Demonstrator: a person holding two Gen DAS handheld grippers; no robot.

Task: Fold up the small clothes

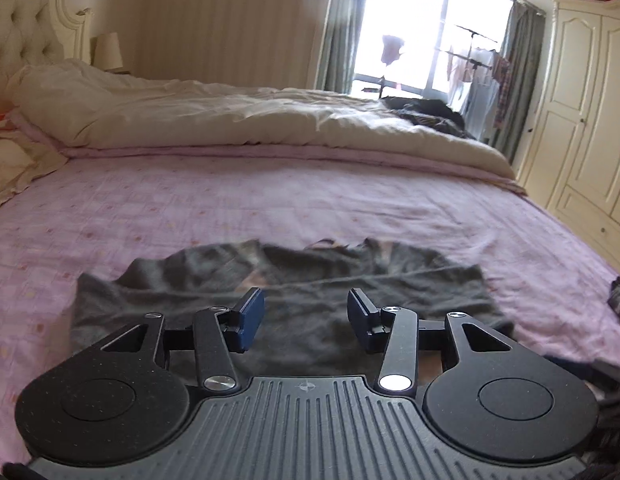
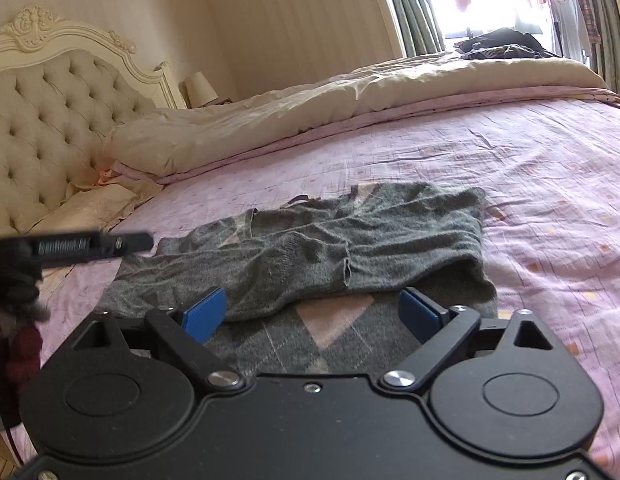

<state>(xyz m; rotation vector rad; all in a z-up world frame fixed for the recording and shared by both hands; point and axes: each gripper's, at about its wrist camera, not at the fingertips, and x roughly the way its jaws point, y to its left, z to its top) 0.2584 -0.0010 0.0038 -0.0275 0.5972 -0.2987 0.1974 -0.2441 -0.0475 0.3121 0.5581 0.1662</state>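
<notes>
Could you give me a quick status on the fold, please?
Left gripper and right gripper: jaws open, empty. Grey sweater lies partly folded on the pink sheet. Nothing in the way.

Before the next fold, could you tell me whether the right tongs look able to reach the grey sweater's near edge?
Probably yes: the right tongs stand open just above the grey sweater, nothing lying between them.

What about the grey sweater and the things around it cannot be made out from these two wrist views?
- Grey sweater: near hem hidden behind right gripper, right wrist view.
- Sweater pattern: blurred, left wrist view.
- Dark clothes by window: too far, glare.
- Item at right edge: cut off.
</notes>
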